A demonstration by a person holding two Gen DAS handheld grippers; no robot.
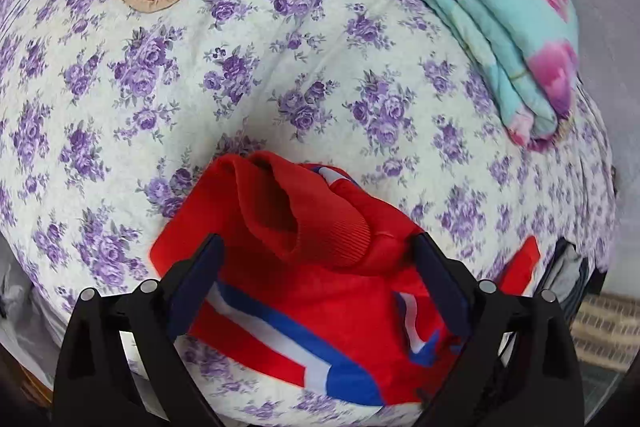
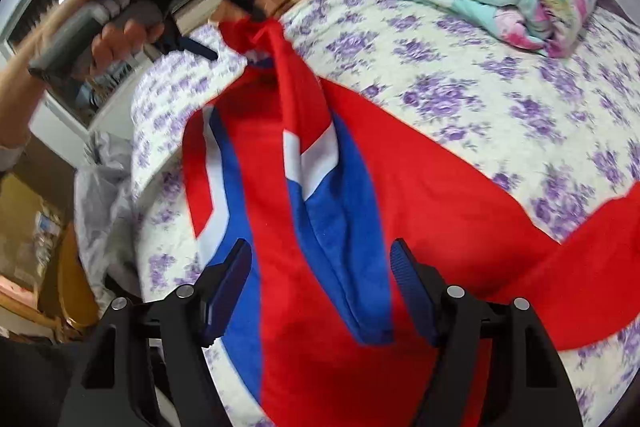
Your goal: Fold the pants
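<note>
Pants [image 2: 320, 211] lie on the bed [image 2: 460, 99], red with blue and white stripes. In the right wrist view their long side runs from the right gripper [image 2: 320, 291] up toward the far left gripper [image 2: 224, 27], and a red end is bunched just beside that gripper. In the left wrist view a ribbed red cuff [image 1: 320, 219] sticks up from the heap.

The left gripper [image 1: 320, 267] points steeply down, jaws wide apart on both sides of the heap, not pressing it. A hand [image 2: 116, 27] holds its handle. The right gripper tilts down too, jaws apart above the cloth. A folded flower blanket [image 1: 500, 27] lies well apart.
</note>
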